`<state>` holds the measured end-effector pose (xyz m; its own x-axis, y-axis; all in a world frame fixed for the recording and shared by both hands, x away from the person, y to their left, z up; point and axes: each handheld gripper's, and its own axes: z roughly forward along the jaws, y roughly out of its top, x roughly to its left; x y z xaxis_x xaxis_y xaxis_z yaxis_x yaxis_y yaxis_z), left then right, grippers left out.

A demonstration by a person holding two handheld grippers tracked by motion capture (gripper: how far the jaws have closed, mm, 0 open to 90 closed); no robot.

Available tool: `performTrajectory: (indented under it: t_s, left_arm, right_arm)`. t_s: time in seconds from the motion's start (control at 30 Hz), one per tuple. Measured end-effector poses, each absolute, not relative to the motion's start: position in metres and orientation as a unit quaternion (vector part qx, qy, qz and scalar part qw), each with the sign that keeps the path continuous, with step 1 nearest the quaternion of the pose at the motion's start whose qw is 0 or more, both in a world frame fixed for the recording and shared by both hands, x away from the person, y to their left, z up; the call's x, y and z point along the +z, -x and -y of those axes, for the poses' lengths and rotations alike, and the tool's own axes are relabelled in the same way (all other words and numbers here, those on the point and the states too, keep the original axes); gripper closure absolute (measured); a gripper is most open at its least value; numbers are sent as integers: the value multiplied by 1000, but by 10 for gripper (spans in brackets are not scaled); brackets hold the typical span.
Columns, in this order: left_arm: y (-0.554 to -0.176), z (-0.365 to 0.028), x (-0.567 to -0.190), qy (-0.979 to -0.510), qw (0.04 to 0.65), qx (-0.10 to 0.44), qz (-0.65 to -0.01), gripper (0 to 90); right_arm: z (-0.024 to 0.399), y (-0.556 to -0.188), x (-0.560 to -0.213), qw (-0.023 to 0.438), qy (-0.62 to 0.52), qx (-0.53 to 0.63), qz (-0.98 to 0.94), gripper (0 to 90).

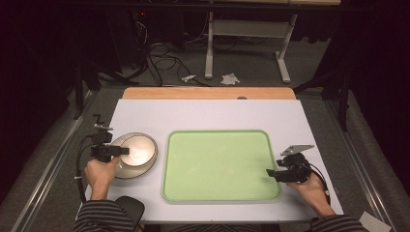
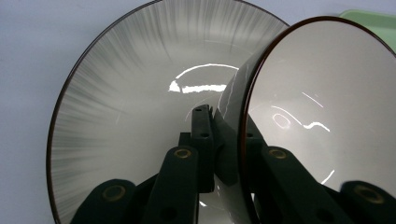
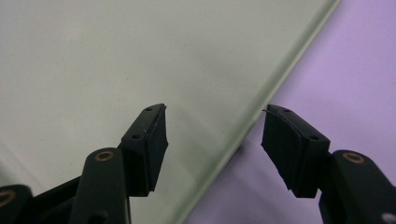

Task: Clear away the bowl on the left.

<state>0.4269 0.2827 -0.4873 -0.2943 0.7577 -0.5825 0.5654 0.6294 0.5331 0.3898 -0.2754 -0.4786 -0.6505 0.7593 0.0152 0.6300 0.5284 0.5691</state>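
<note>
The left hand-held gripper (image 2: 210, 154) is clamped on the rim of the upper bowl (image 2: 322, 107), tilting it off the lower bowl (image 2: 140, 116) left of the green tray (image 1: 217, 166); next probably lifting it onto the tray, while the right hand-held gripper (image 3: 212, 142) hovers wide apart

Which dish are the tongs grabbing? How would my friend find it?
Start at the big green tray in the middle of the white table. Just left of it sit two shiny grey dishes, one inside the other. The left tongs pinch the rim of the smaller bowl, which tilts up from the wider streaky plate.
</note>
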Motion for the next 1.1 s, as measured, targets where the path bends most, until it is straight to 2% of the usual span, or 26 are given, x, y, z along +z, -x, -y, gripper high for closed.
performTrajectory:
  t_s: [0.3, 0.47, 1.1]
  left_arm:
    - [-422, -284, -481, -418, 439, 114, -787, 824]
    - [-419, -287, -467, -404, 469, 116, -777, 824]
    - [-414, -267, -442, -430, 504, 112, -741, 824]
  right_arm:
    - [277, -389, -479, 118, -405, 274, -864, 416]
    - [279, -390, -479, 118, -414, 273, -860, 415]
    - [295, -392, -477, 120, -451, 287, -837, 414]
